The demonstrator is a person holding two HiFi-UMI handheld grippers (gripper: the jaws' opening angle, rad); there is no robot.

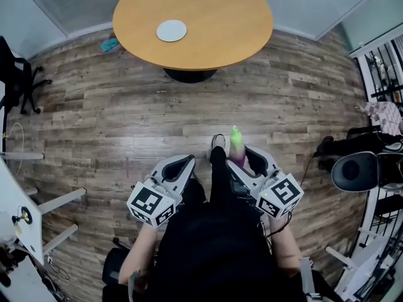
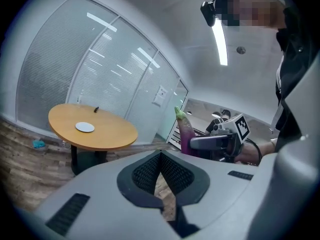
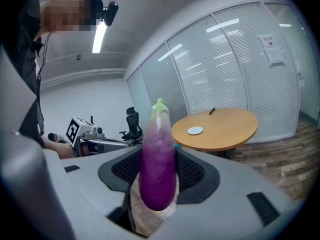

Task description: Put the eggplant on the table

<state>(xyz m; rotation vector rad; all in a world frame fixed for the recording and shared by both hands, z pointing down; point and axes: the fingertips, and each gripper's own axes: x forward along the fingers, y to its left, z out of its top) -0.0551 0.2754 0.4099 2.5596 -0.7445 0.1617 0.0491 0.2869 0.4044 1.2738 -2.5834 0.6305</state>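
your right gripper [image 3: 158, 155] pinches the eggplant [image 3: 158, 176] upright between its jaws: glossy purple body, paler toward its green tip on top; your left gripper [image 2: 161, 156] is pressed together, empty; tabletop [image 3: 227, 126] well ahead

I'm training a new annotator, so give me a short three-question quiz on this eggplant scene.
1. True or false: the eggplant already lies on the round table.
2. Which tongs hold the eggplant? A left; B right.
3. Which end of the eggplant points up?
Key: 1 false, it is held well away from the table; 2 B, the right tongs; 3 the green stem end.
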